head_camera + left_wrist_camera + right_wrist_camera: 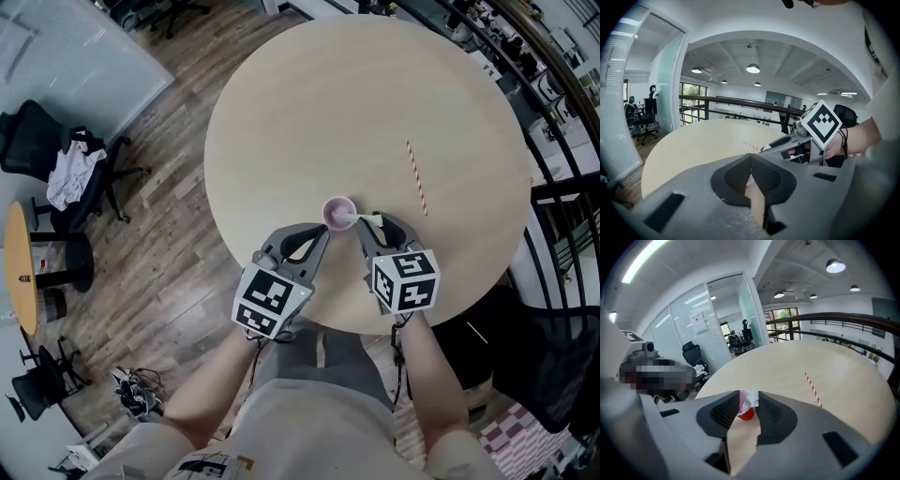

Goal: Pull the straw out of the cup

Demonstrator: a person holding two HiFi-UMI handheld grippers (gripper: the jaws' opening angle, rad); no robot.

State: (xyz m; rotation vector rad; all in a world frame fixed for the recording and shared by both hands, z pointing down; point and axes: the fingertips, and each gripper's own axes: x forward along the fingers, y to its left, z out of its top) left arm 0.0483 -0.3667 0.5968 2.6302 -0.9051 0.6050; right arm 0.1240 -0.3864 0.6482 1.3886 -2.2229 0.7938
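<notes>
Pale wood makes up the big round table point(309, 103). The left gripper point(323, 230) has its jaws together with nothing in them. Its tip sits just beside the pink cup point(338, 212), maybe to stop the cup from sliding. The right gripper point(362, 223) has its jaws apart at the cup's rim, so it looks ready to pinch. The cup stands close to the table's near edge, between the two tips. A red and white striped straw point(416, 178) lies flat on the table, well apart from the cup. A small white bit point(752, 399) sticks up from the cup between the right jaws. I cannot tell if it is a straw end or paper.
</notes>
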